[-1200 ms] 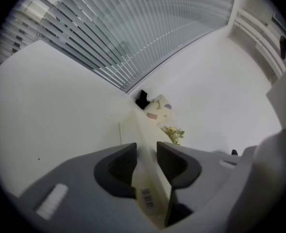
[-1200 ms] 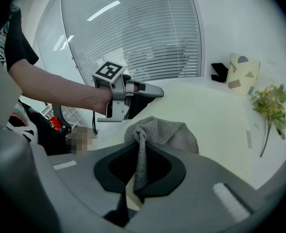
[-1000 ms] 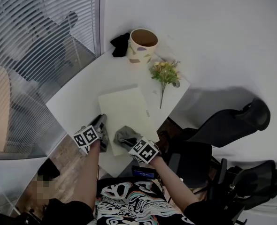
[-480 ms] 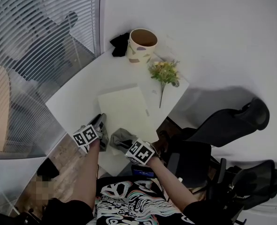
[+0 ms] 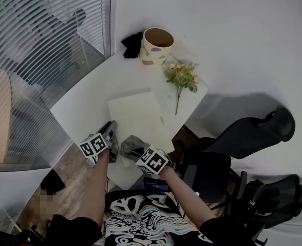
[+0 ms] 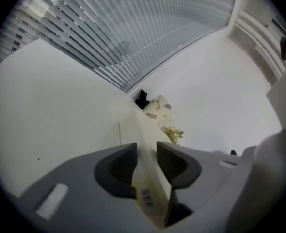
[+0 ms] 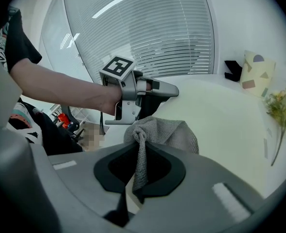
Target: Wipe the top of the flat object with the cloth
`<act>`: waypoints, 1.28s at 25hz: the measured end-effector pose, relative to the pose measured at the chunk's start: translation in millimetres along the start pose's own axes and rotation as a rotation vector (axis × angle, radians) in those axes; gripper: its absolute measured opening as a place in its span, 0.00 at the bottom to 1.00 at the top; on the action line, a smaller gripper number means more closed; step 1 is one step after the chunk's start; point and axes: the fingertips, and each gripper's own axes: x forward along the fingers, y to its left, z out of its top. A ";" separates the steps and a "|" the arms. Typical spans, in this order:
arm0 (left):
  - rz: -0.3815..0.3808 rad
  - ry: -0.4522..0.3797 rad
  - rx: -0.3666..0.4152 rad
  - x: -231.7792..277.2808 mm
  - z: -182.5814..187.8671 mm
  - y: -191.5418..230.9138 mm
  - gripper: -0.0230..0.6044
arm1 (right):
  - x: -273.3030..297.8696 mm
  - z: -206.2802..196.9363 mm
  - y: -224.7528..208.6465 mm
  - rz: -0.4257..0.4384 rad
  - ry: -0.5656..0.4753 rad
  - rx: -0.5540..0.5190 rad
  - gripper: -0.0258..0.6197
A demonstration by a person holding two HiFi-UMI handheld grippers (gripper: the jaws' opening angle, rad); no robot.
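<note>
My left gripper point(image 6: 145, 165) is closed on the flat object point(image 5: 138, 118), a pale cream board lying on the white table point(image 5: 87, 99); the jaws pinch its thin near edge at the left corner, one pad on each side, and a small barcode label point(image 6: 148, 198) sits on the board just behind them; from there the board runs away from me towards the far end of the table. My right gripper point(image 7: 139, 168) is clamped on the cloth point(image 7: 168, 132), a grey knitted rag; a twisted fold of it hangs down between the two pads, and the loose bulk bunches up just past the jaw tips; in the head view that bulk rests on the near end of the board, close beside my left gripper, the two grippers side by side at the table's near edge. At the far end, well apart from the cloth, stands a cream cup point(image 5: 156, 46) with coloured shapes on its side; a black thing point(image 5: 132, 44) that I cannot identify lies touching it on the left; a sprig of yellow flowers point(image 5: 181, 78) lies on the table near the board's far right corner; slatted blinds point(image 5: 43, 40) cover the window to my left, and a dark office chair point(image 5: 245, 133) stands to the right of the table.
</note>
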 end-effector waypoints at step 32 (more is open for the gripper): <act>0.009 0.007 -0.005 -1.0 1.0 4.6 0.32 | 18.0 41.8 -53.0 -0.058 -0.040 0.073 0.06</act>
